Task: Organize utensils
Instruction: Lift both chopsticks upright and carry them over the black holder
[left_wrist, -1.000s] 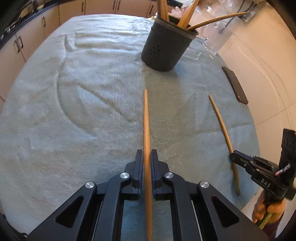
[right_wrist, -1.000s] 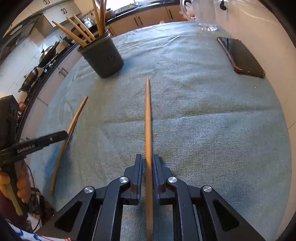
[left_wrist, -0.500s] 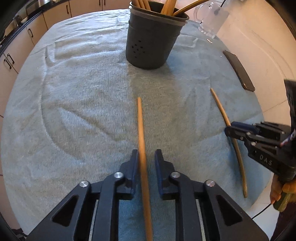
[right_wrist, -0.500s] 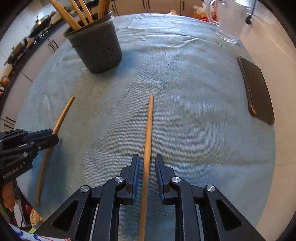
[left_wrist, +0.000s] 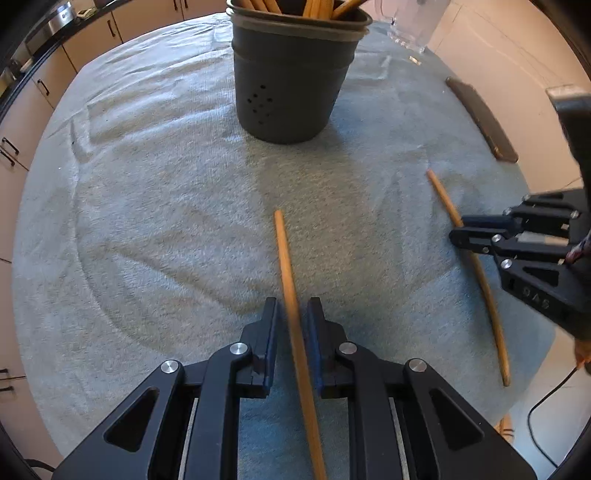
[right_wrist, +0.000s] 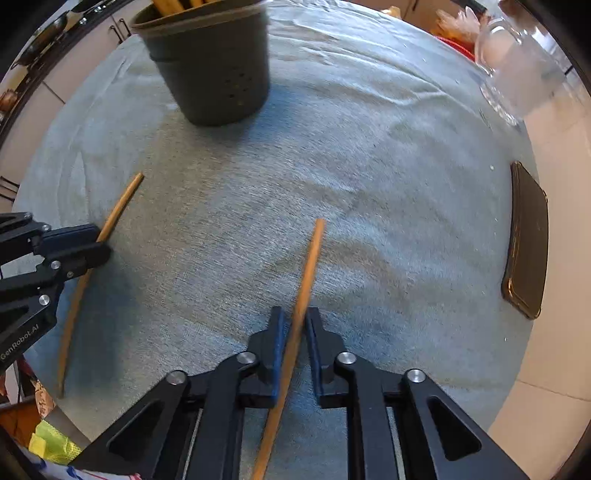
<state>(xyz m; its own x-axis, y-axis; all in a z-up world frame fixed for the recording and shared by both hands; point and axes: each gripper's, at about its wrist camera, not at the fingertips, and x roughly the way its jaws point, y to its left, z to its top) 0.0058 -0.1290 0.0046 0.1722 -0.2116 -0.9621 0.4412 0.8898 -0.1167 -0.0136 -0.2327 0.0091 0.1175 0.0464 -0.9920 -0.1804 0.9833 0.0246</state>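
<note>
Towel-covered table (left_wrist: 155, 192): holder (left_wrist: 291, 92), phone (left_wrist: 480, 118)

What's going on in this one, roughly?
A person holds a gripper in each hand. The left gripper straddles a wooden chopstick and the right gripper straddles a second chopstick. Both pairs of jaws stand slightly apart, not clamped. Both sticks point roughly toward the dark utensil holder, already stocked with sticks, on the towel. Whether they rest on the towel is unclear.
</note>
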